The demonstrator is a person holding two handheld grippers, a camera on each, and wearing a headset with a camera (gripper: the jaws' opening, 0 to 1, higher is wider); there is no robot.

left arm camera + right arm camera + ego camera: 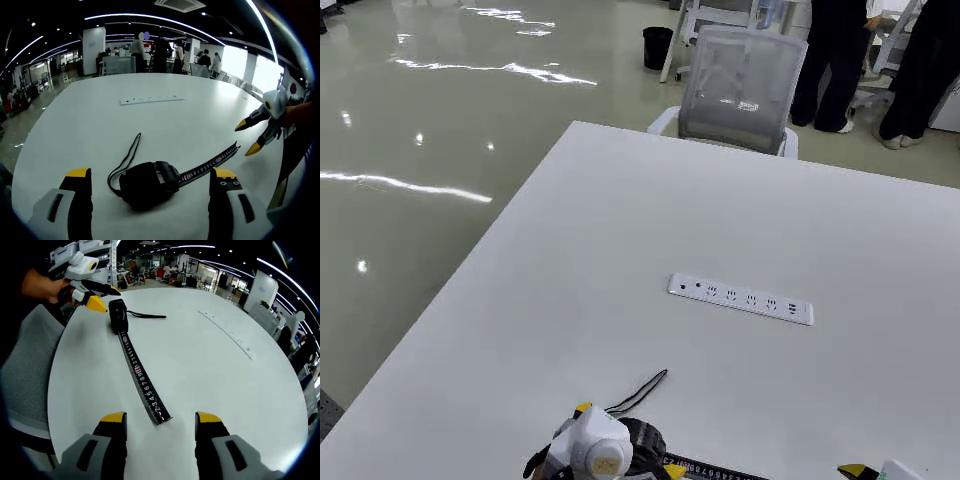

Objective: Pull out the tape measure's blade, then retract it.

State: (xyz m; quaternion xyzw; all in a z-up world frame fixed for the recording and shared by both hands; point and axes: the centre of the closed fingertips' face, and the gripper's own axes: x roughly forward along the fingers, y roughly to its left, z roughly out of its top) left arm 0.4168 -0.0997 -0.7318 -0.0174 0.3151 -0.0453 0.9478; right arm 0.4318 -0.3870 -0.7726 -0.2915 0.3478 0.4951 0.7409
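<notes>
Loosely, left gripper (151,173) frames tape measure (147,184) (fingers (78,192) apart).

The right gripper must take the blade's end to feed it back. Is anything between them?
Nothing visible. The blade's end lies on the bare table just ahead of the right gripper, jaws open; the power strip sits off to the side.
</notes>
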